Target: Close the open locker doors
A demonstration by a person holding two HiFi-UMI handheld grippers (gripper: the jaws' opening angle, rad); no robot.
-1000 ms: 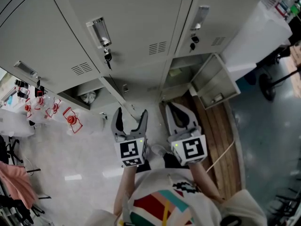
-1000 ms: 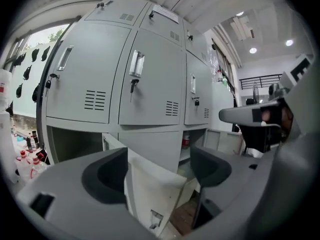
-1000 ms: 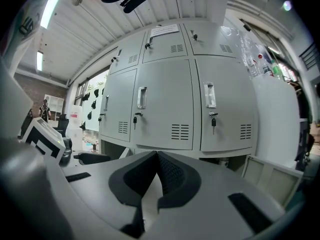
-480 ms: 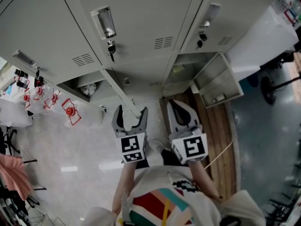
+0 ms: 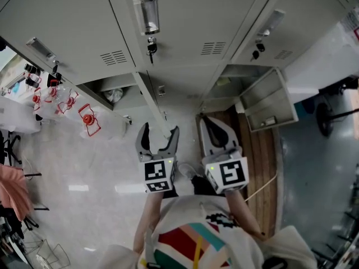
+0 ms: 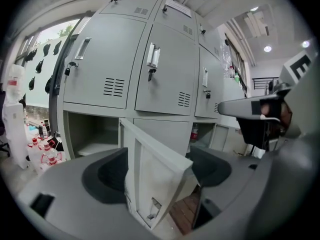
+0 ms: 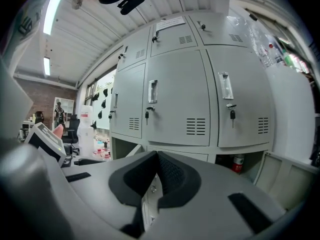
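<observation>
The grey locker bank [image 5: 185, 21] fills the top of the head view. Two bottom doors stand open. The left open door [image 5: 151, 102] juts out edge-on, and its free end lies between the jaws of my left gripper [image 5: 160, 130], which is open. In the left gripper view that door [image 6: 155, 179] stands between the two dark pads; I cannot tell whether they touch it. My right gripper [image 5: 210, 125] is shut on nothing, just right of that door. The right open door [image 5: 269, 101] swings out beyond it.
A wooden pallet [image 5: 258, 150] lies on the floor under the right door. Red-capped bottles [image 5: 87, 119] stand on the floor at the left. A pale bundle [image 5: 112, 96] sits in the left open compartment. A fire extinguisher [image 7: 237, 162] stands in the right one. Keys [image 5: 150, 48] hang in the upper doors.
The head view has swung, so the lockers sit further right and lower in the picture. Both grippers hold their pose: left open around the door's end, right shut.
</observation>
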